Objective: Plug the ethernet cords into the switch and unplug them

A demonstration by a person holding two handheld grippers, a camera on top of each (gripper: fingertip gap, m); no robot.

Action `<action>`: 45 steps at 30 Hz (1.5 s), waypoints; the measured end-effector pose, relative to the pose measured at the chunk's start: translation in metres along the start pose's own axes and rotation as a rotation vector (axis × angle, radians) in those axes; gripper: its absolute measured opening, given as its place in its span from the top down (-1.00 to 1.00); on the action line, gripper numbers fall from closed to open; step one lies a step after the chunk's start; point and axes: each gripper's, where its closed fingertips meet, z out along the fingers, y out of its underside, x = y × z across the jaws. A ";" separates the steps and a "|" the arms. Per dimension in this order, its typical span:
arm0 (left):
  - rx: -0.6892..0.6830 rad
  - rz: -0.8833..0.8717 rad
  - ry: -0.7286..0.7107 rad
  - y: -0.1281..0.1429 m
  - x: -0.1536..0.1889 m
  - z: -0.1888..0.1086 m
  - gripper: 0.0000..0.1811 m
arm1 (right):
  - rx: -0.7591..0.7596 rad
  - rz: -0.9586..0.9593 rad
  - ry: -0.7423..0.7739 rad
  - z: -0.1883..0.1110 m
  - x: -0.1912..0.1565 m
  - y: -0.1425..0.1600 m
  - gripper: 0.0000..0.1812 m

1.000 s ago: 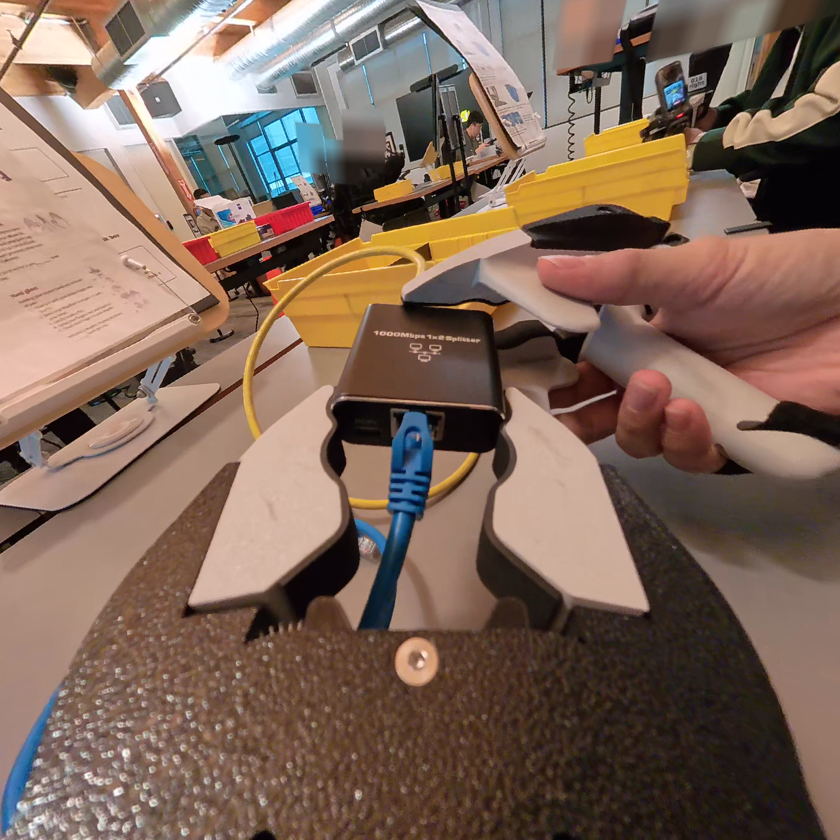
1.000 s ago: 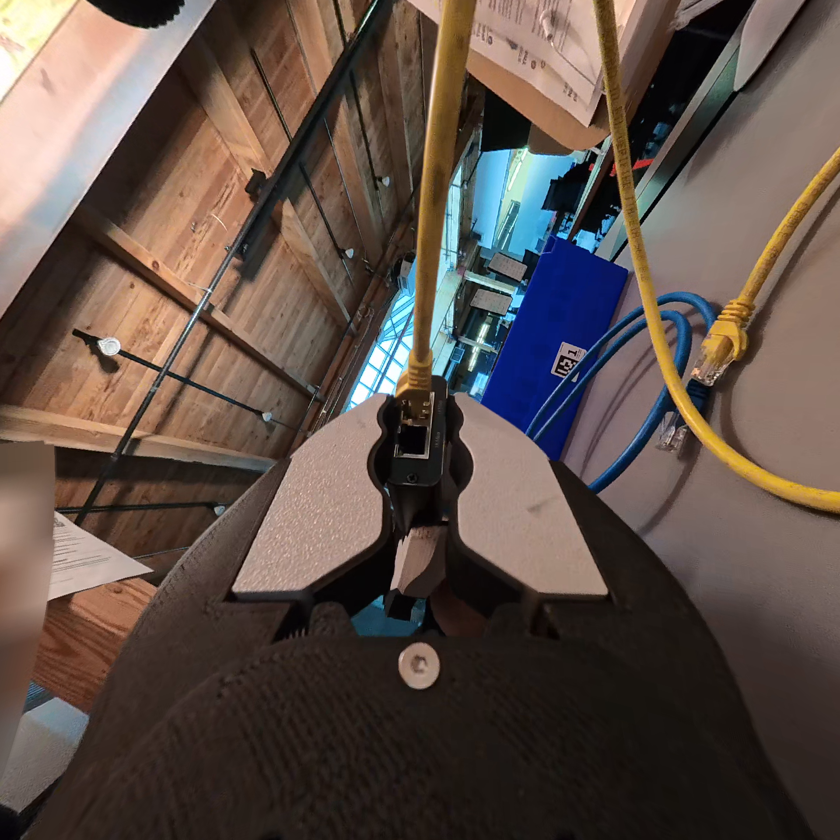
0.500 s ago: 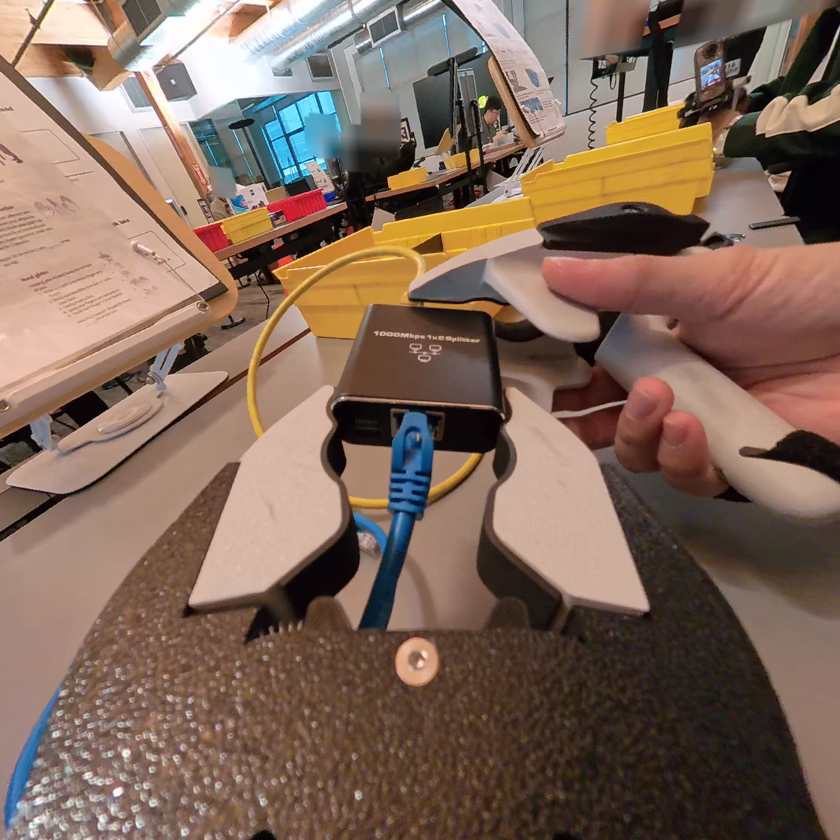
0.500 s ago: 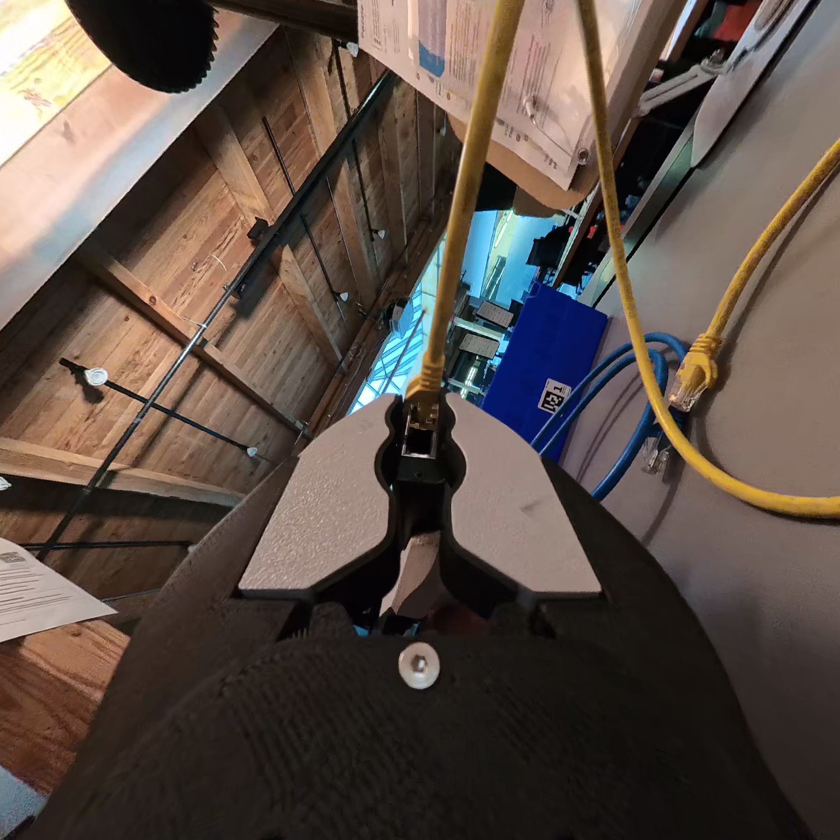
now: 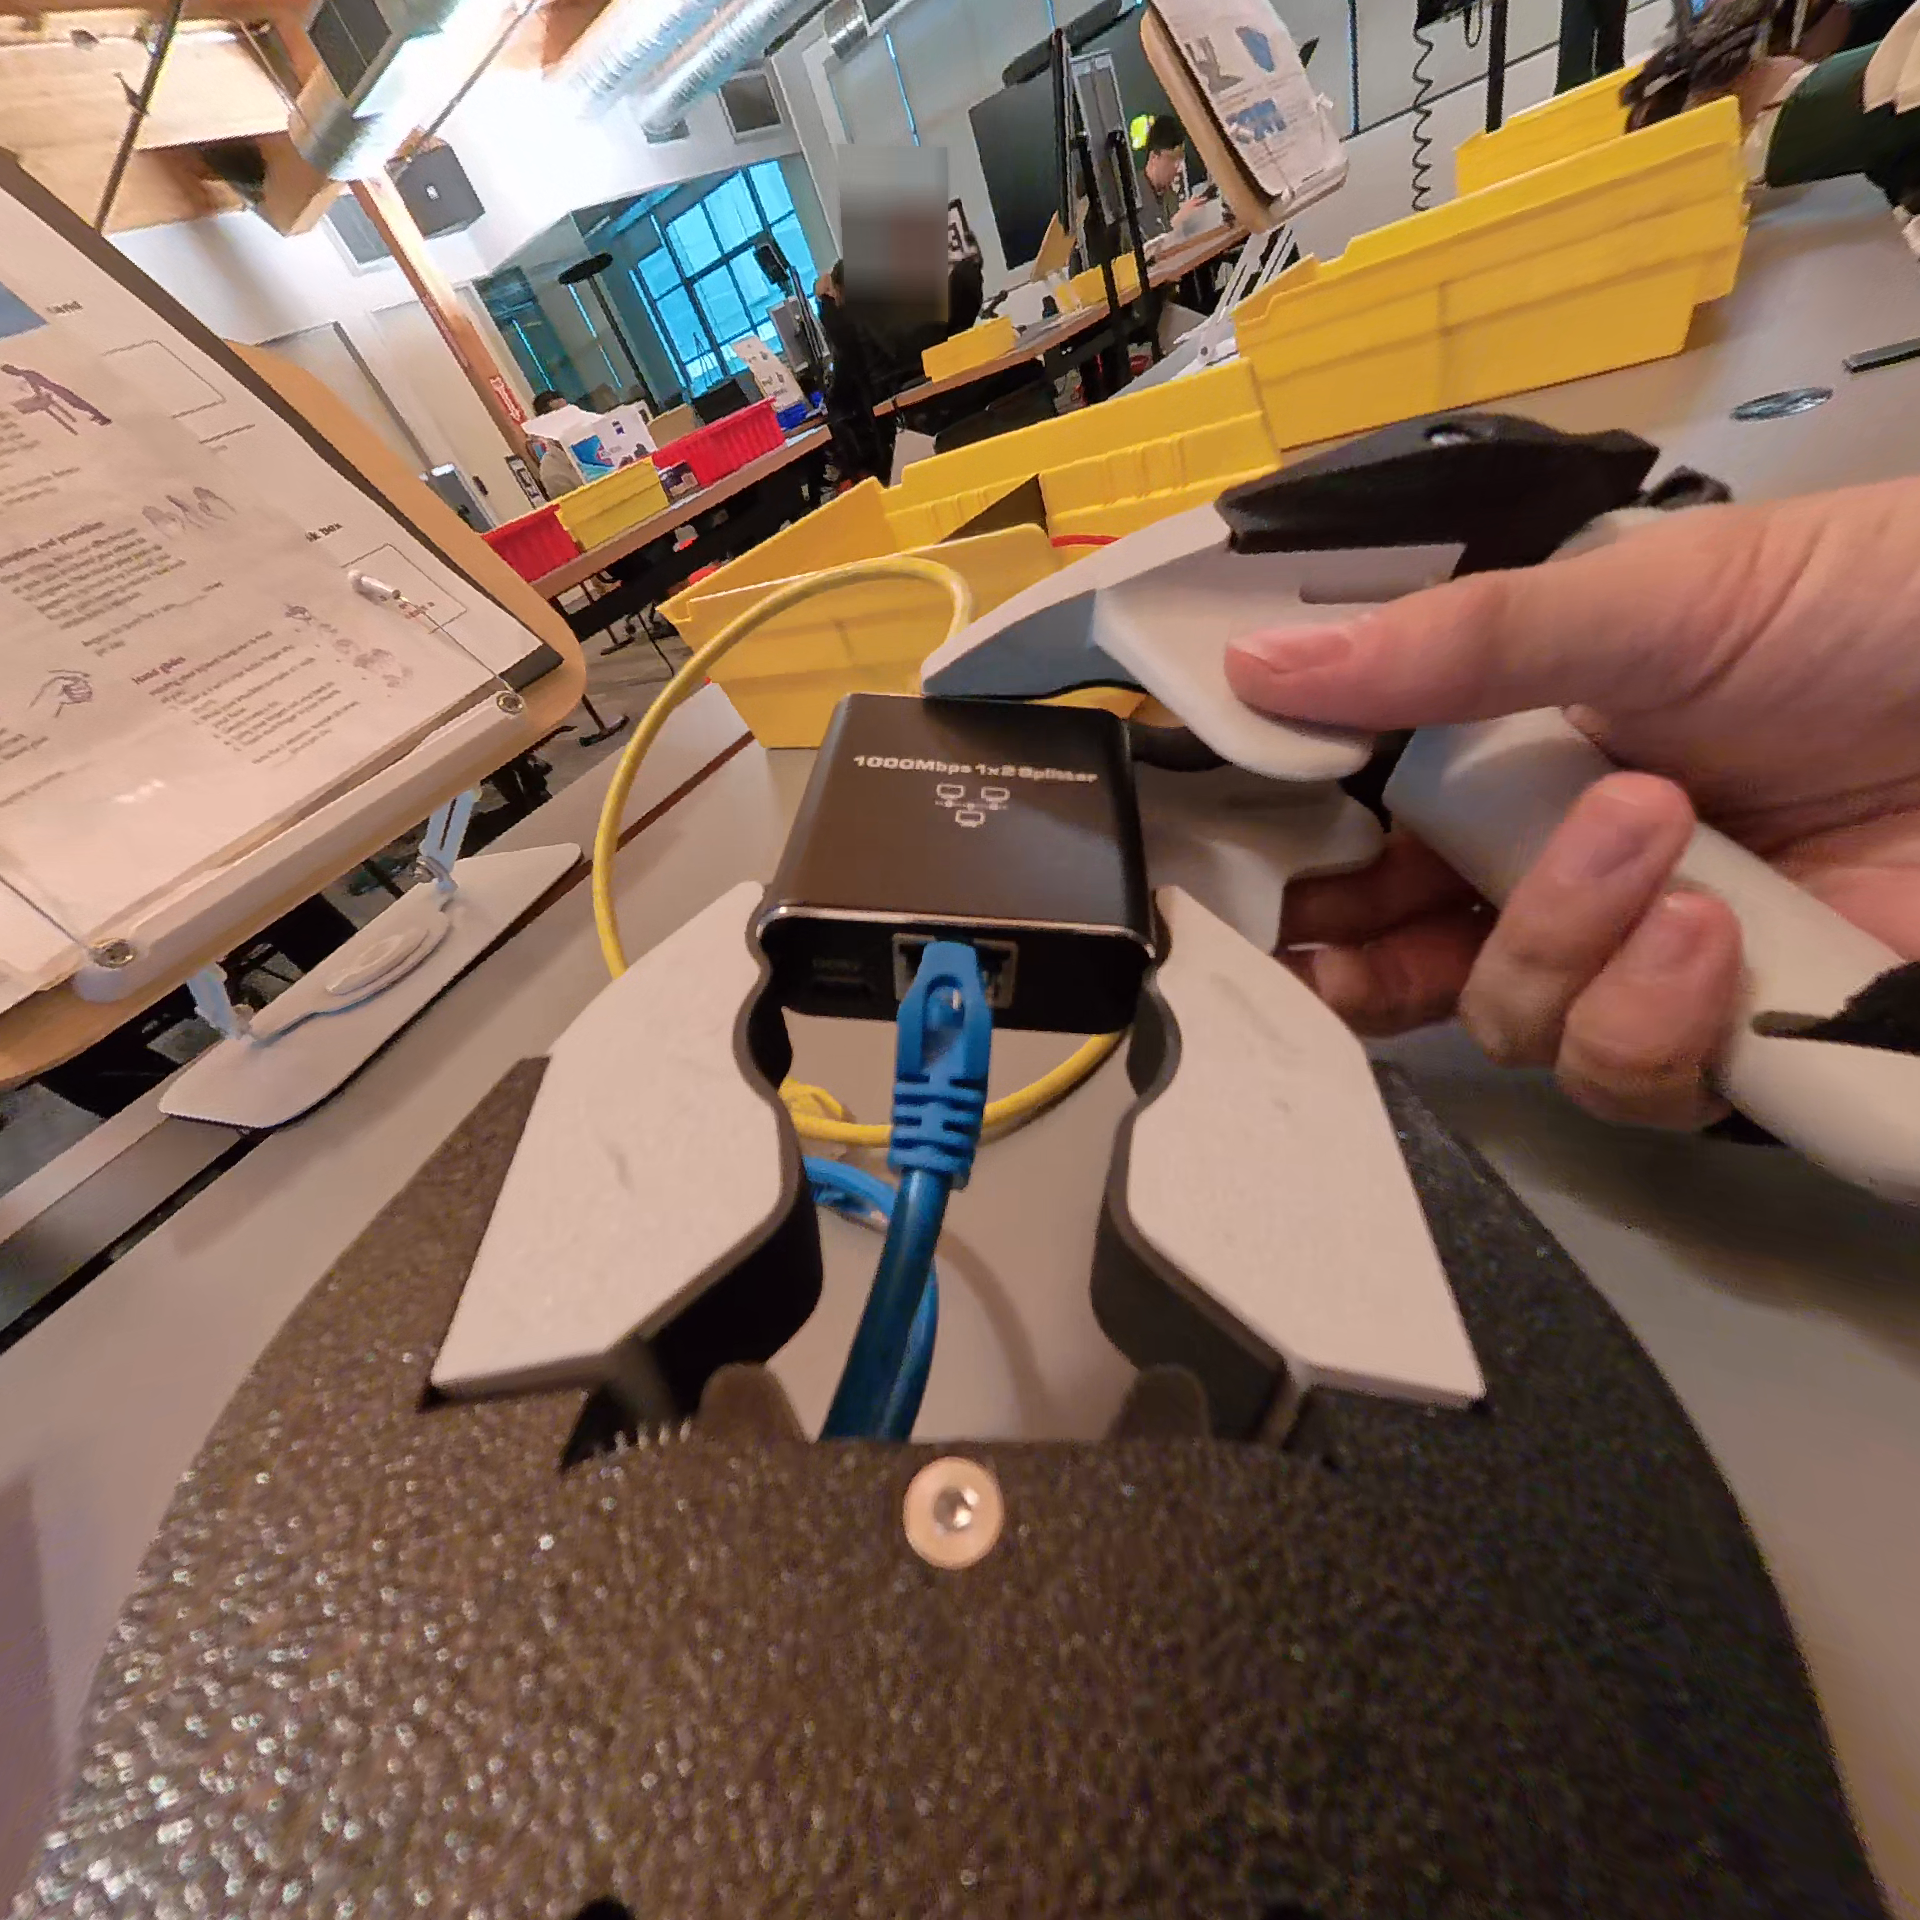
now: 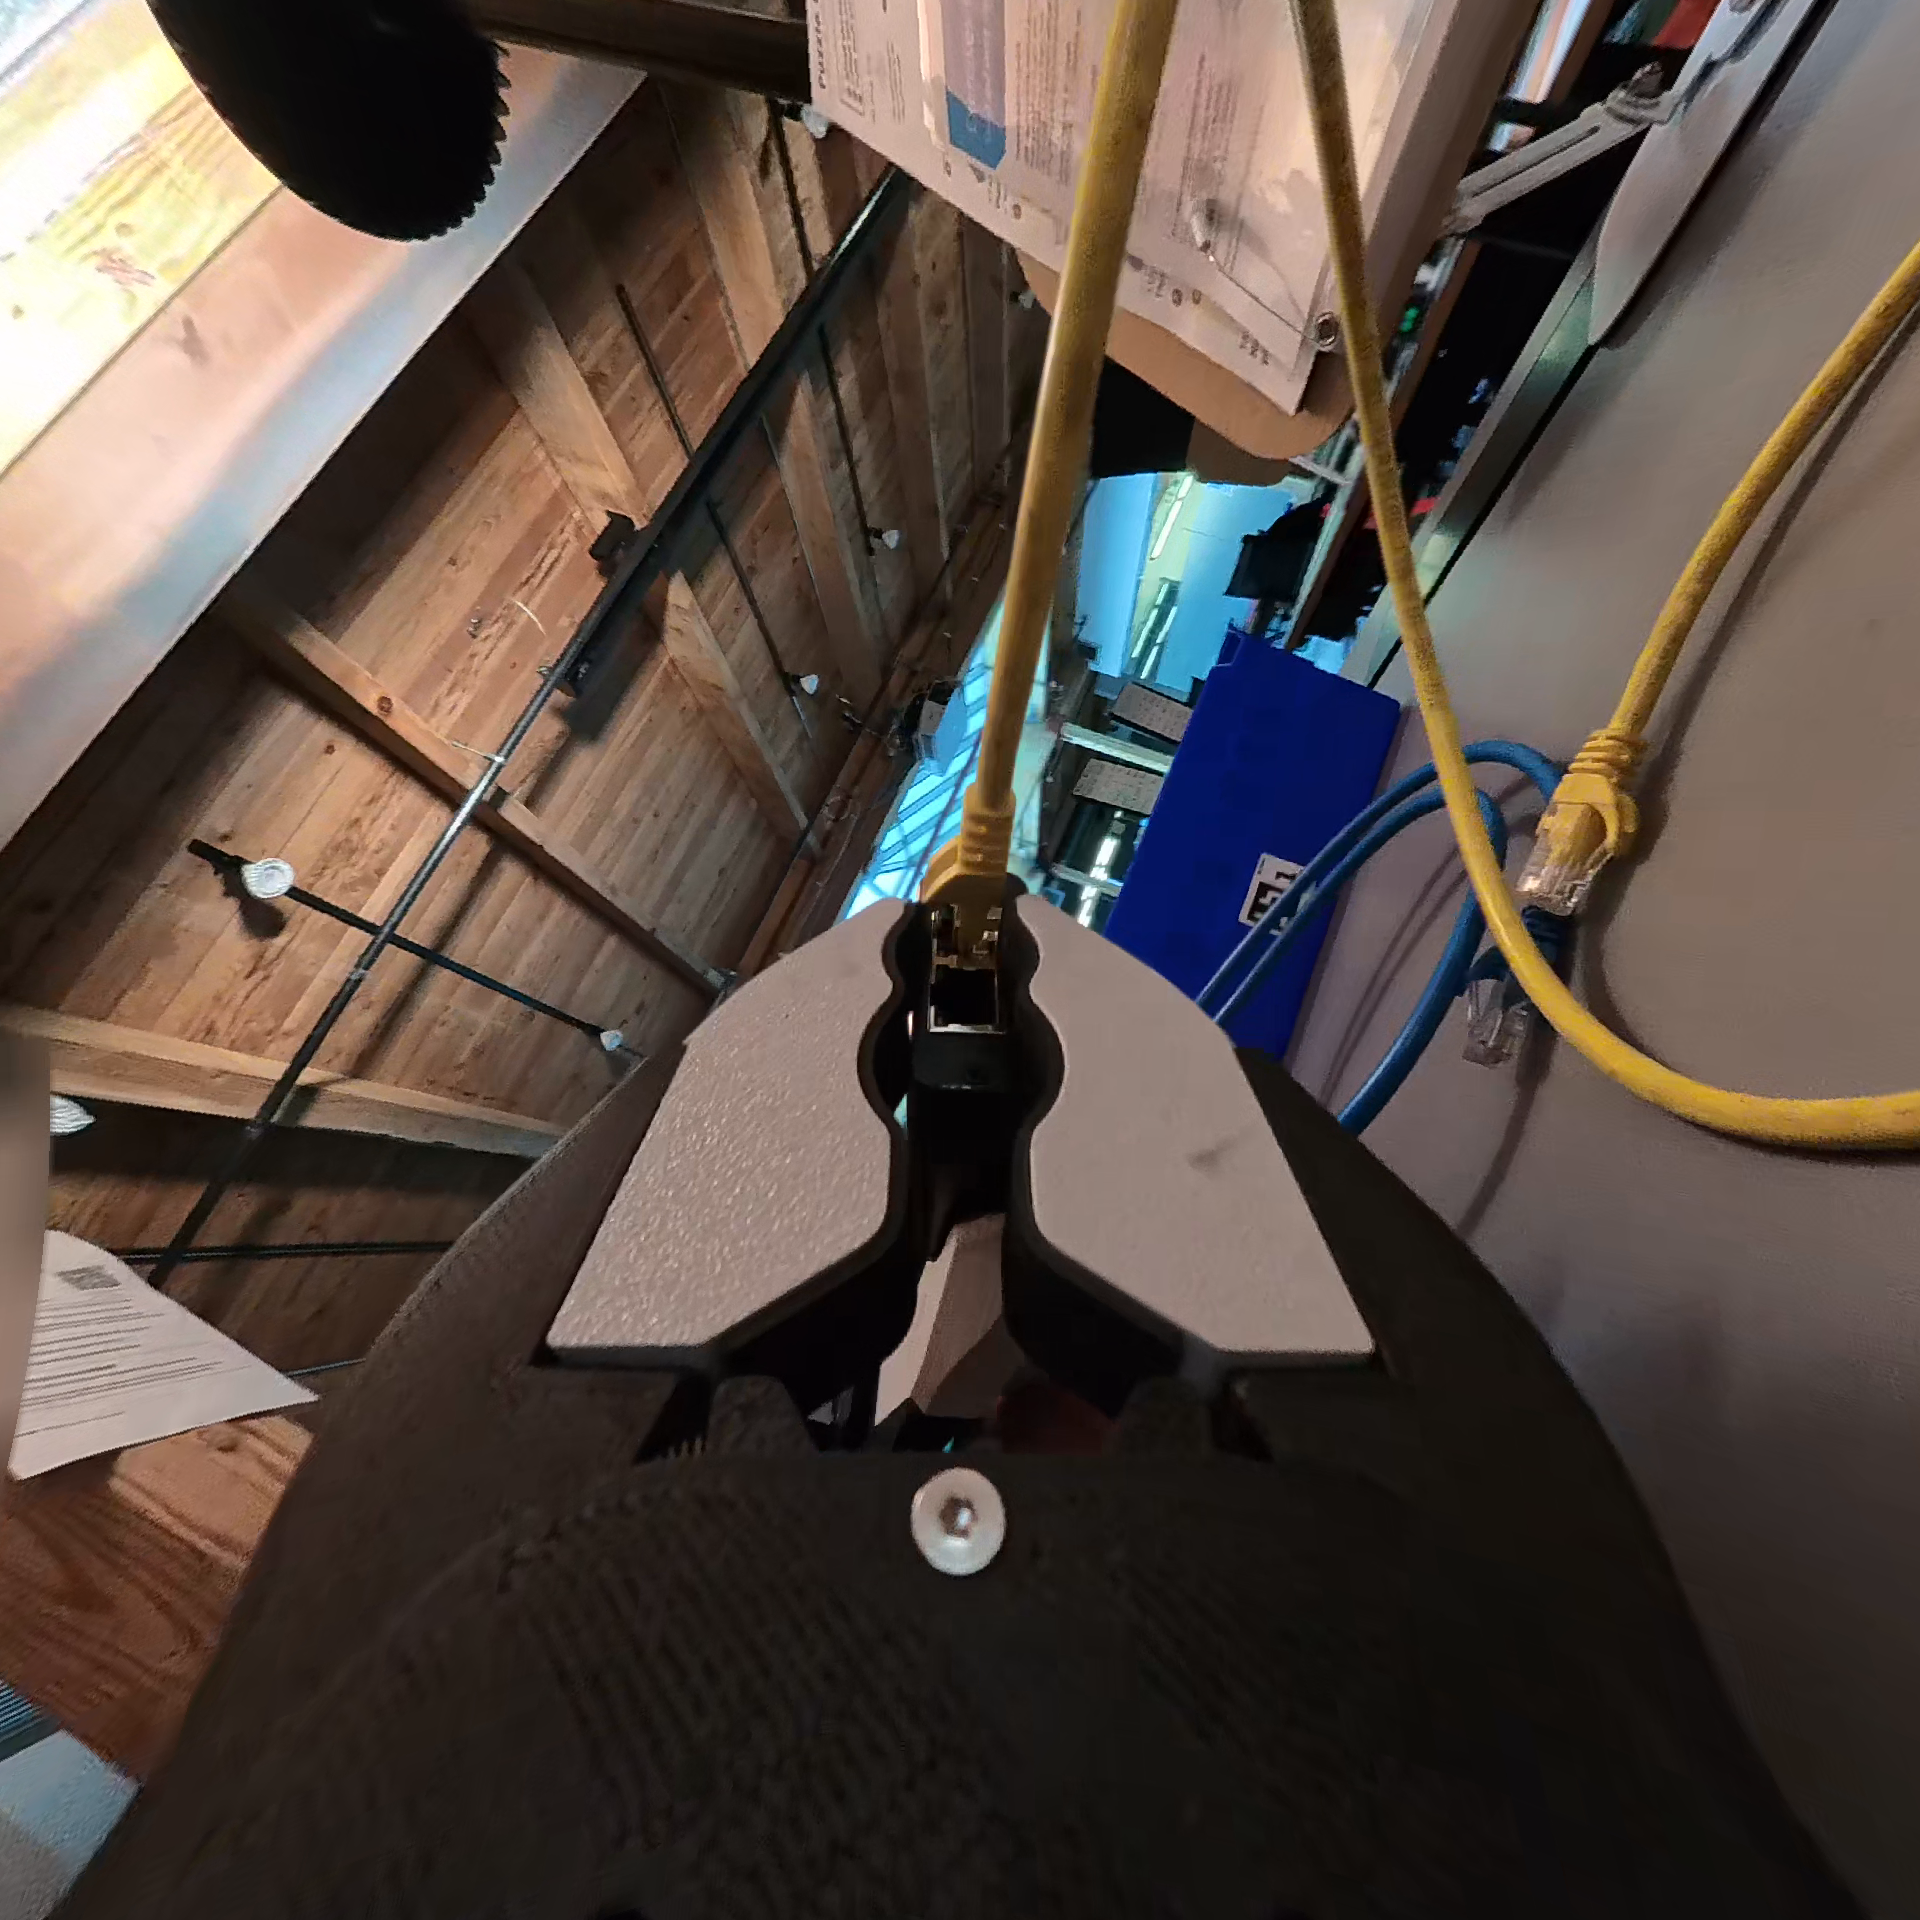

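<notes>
The black switch (image 5: 977,821) is held above the grey table. My left gripper (image 5: 951,935) is shut on its near end, one finger on each side. A blue cord (image 5: 940,1039) is plugged into the near port and runs back between my fingers. My right gripper (image 6: 961,935) is shut on the far end of the switch (image 6: 961,1060), seen edge-on, and it also shows in the left wrist view (image 5: 1122,748), held by a hand (image 5: 1662,727). A yellow cord (image 6: 982,831) is plugged into a far port and loops round (image 5: 644,790). The port beside it is empty.
A loose yellow plug (image 6: 1579,821) and a loose blue plug (image 6: 1496,1023) lie on the table (image 6: 1714,1351). A tilted paper stand (image 5: 208,623) is at the left. Yellow bins (image 5: 1455,281) stand behind and a blue bin (image 6: 1247,810) is far off.
Both grippers and the switch have shifted together, so the background has moved in both views. Both grips and both plugged cords are unchanged.
</notes>
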 end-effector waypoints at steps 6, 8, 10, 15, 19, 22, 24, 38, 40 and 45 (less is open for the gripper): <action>-0.010 0.026 -0.010 0.001 0.000 0.001 0.30 | -0.059 -0.019 -0.082 0.000 0.001 0.001 0.85; -0.010 0.027 -0.018 0.002 -0.001 0.001 0.30 | -0.064 -0.044 -0.097 0.000 0.000 0.001 0.84; -0.019 0.025 -0.034 0.003 -0.004 0.001 0.30 | -0.058 -0.037 -0.091 0.003 0.002 0.000 0.85; 0.000 0.024 -0.041 0.000 -0.005 0.000 0.31 | -0.056 -0.047 -0.104 0.006 -0.002 0.000 0.86; -0.016 0.032 -0.046 0.001 -0.005 0.001 0.31 | -0.035 -0.005 -0.106 0.005 0.002 -0.001 0.86; -0.023 0.026 -0.047 0.002 -0.005 0.001 0.31 | -0.012 0.016 -0.088 0.005 0.004 -0.002 0.86; -0.028 0.024 -0.051 0.003 -0.006 0.002 0.31 | 0.010 0.040 -0.088 0.006 0.005 -0.002 0.86; 0.003 0.014 -0.129 -0.003 -0.014 0.000 0.31 | -0.050 -0.148 -0.121 0.016 -0.001 -0.002 0.86; 0.028 0.078 -0.146 -0.006 -0.016 -0.003 0.31 | 0.001 -0.160 -0.116 0.014 -0.001 -0.018 0.86; 0.089 0.049 -0.178 -0.015 -0.024 -0.010 0.31 | -0.115 -0.439 -0.087 0.008 -0.022 -0.033 0.87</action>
